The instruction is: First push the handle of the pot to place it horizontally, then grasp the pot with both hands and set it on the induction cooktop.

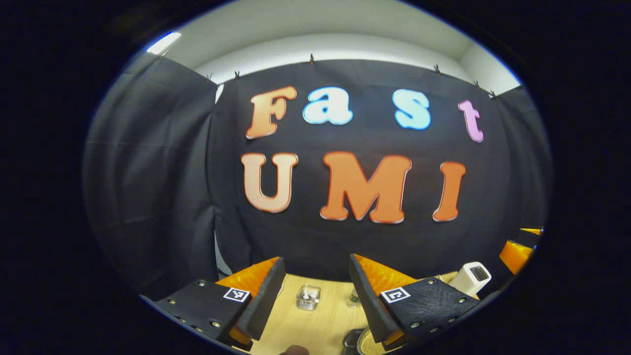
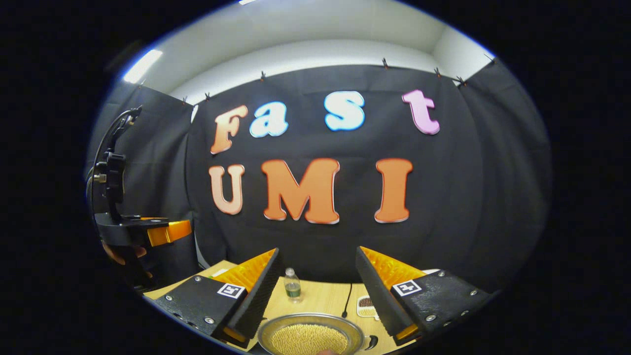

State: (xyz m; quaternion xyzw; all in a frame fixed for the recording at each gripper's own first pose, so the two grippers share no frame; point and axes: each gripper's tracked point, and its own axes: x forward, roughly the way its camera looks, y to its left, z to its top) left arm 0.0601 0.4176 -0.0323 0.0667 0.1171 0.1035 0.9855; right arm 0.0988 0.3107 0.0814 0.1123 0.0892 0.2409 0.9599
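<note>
You hold both grippers raised above a light wooden table (image 2: 325, 298), facing the black cloth wall of the booth. In the right gripper view, your right gripper (image 2: 315, 291) has its fingers spread wide apart with nothing between them. Directly below that gap sits the pot (image 2: 310, 335), a round metal vessel with a pale grainy filling; a small dark stub at its right rim may be part of its handle, though you cannot tell which way the handle points. Beyond the pot stand a small plastic bottle (image 2: 292, 284) and a thin black cable (image 2: 348, 301). At the left edge of this view your left gripper (image 2: 167, 230) hangs in the air, held by a hand.

In the left gripper view, your left gripper (image 1: 315, 288) is likewise wide apart and empty, over a small clear box (image 1: 308, 297) and near a white device (image 1: 472, 277).

Judging by this, the first step has not begun. Next, lower one gripper to the pot and find its handle.
</note>
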